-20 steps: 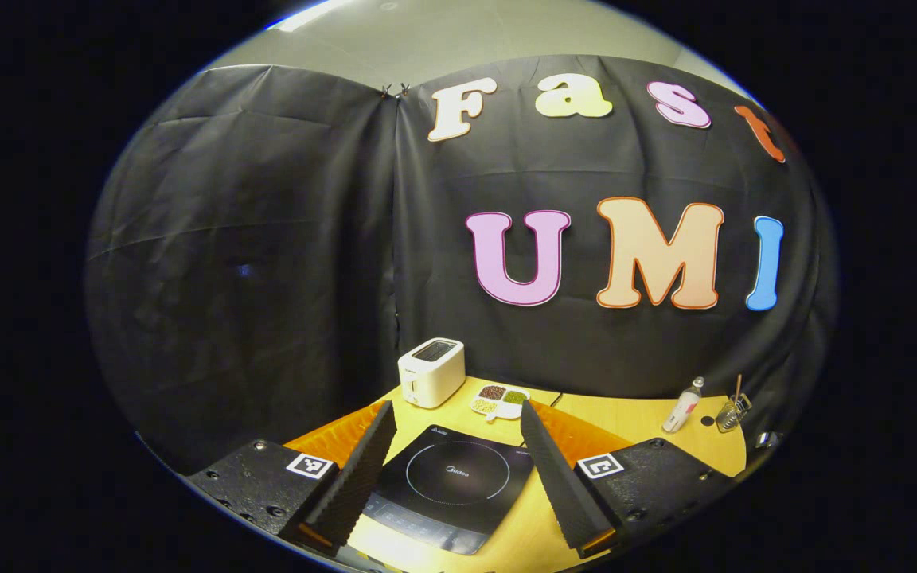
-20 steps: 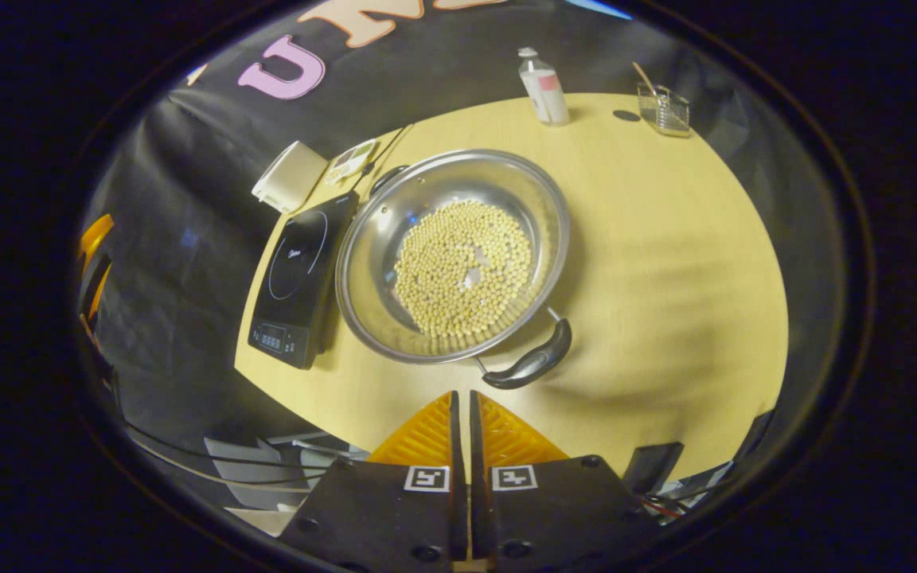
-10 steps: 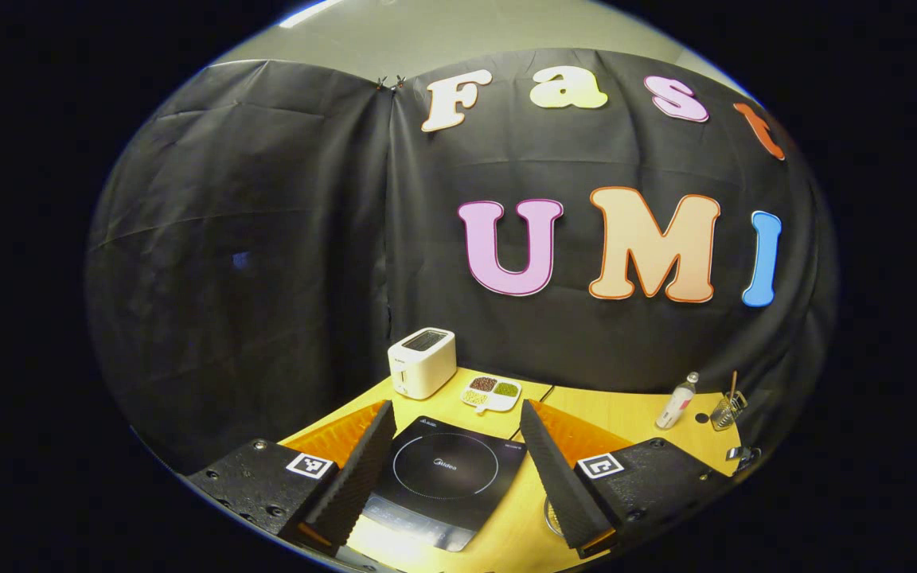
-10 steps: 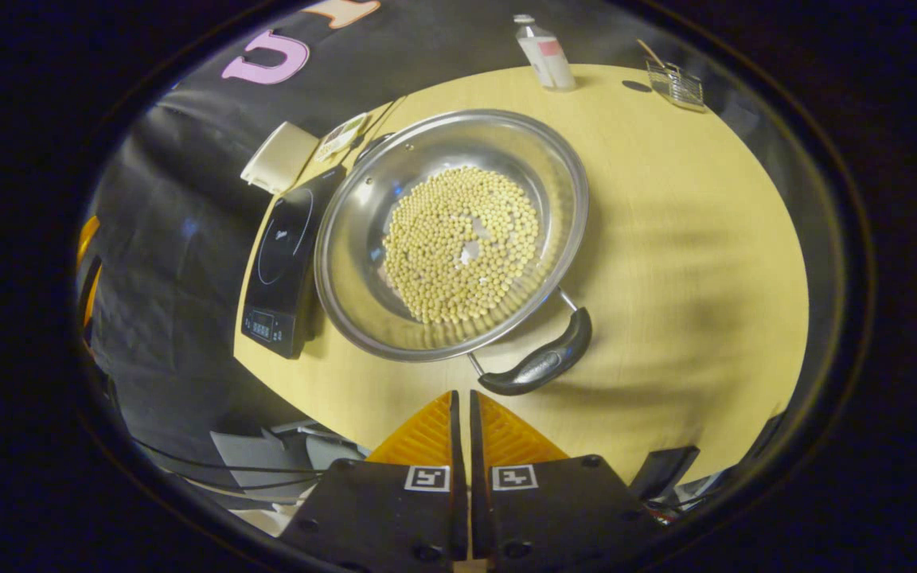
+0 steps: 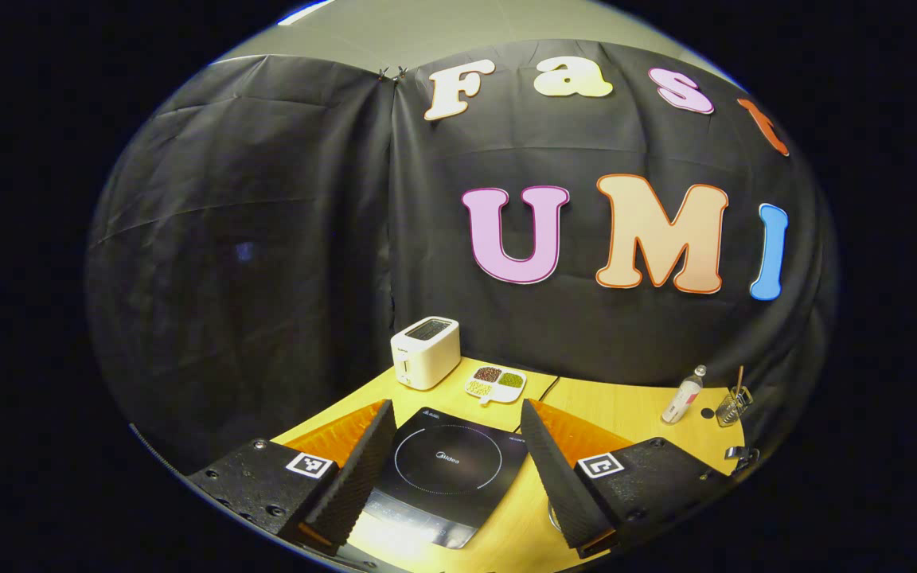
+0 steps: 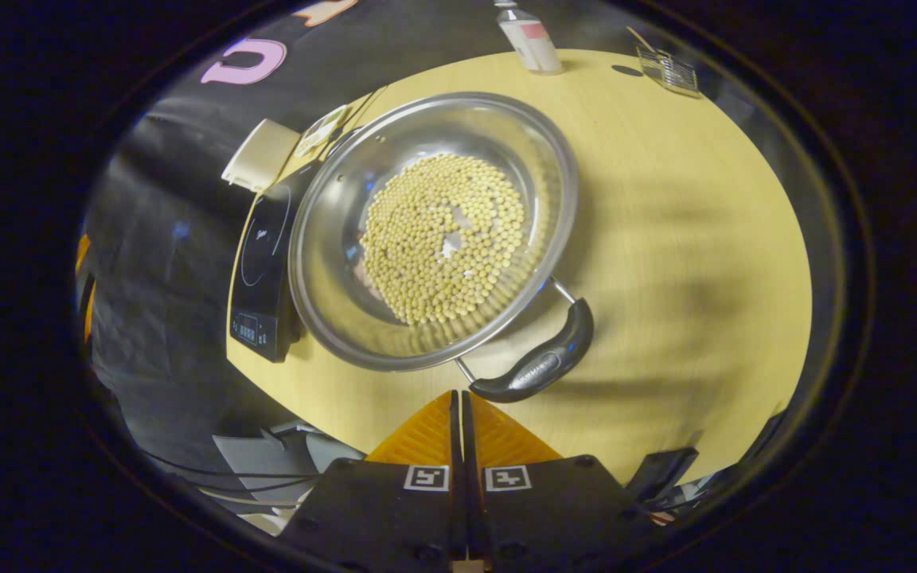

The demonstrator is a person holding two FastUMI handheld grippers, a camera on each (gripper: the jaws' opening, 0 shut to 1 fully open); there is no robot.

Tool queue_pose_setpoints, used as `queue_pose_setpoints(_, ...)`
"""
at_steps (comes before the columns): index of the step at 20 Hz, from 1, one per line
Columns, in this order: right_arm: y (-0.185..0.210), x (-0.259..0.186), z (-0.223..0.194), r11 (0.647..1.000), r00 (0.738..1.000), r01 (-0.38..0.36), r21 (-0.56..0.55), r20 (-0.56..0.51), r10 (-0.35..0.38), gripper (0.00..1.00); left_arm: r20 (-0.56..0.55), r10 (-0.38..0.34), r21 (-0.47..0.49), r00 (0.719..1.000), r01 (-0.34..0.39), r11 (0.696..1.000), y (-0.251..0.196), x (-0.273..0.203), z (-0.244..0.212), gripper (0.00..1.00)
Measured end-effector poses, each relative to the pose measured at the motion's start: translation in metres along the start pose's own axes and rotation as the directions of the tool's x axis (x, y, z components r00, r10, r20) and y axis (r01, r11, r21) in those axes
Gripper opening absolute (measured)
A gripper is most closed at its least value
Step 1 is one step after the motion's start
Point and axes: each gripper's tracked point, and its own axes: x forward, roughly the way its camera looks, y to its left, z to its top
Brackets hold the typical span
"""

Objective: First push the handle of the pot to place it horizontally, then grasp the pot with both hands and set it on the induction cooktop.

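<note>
Right tool (image 6: 459, 398): fingers pressed together, gripping nothing, tips just short of the black curved handle (image 6: 538, 368) at 5 o'clock on the round steel pot of yellow beans (image 6: 431, 231). Pot rests on the wooden table (image 6: 689, 239), beside the black induction cooktop (image 6: 259, 263) at its 9 o'clock. Left tool (image 5: 452, 446): fingers spread wide, empty, above the cooktop.

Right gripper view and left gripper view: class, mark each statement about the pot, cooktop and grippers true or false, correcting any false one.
1. The pot holds pale round beans. True.
2. The pot sits on the induction cooktop. False: it rests on the table beside the cooktop.
3. The right gripper is shut, holding nothing. True.
4. The left gripper is shut on the pot handle. False: it is open, above the cooktop.
5. The black handle lies near the right gripper's tips. True.
</note>
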Motion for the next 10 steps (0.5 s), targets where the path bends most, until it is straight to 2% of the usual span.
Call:
queue_pose_setpoints(4,-0.023,-0.006,0.016,0.999,0.999,0.032,0.04,0.015,-0.033,0.02,-0.039,-0.015,-0.003,0.999,0.015,1.0,-0.002,0.006,-0.012,0.96)
queue_pose_setpoints(5,-0.029,-0.007,0.021,0.998,0.999,0.047,0.038,0.023,-0.047,0.0,-0.05,-0.016,-0.004,0.999,0.016,1.0,-0.002,0.008,-0.017,0.96)
queue_pose_setpoints(6,-0.033,-0.007,0.03,0.998,0.998,0.061,0.033,0.033,-0.062,0.0,-0.059,-0.017,-0.005,0.998,0.017,1.0,-0.003,0.009,-0.02,0.93)
queue_pose_setpoints(8,-0.041,-0.01,0.042,0.996,0.995,0.086,0.034,0.051,-0.088,0.02,-0.09,-0.015,-0.004,0.996,0.014,1.0,-0.001,0.012,-0.026,0.93)
queue_pose_setpoints(9,-0.043,-0.011,0.047,0.995,0.994,0.088,0.04,0.057,-0.091,0.03,-0.096,-0.018,-0.005,0.995,0.018,1.0,-0.003,0.014,-0.027,0.97)
queue_pose_setpoints(10,-0.046,-0.012,0.05,0.995,0.993,0.092,0.049,0.063,-0.095,0.03,-0.1,-0.023,-0.007,0.995,0.022,1.0,-0.002,0.014,-0.028,0.96)
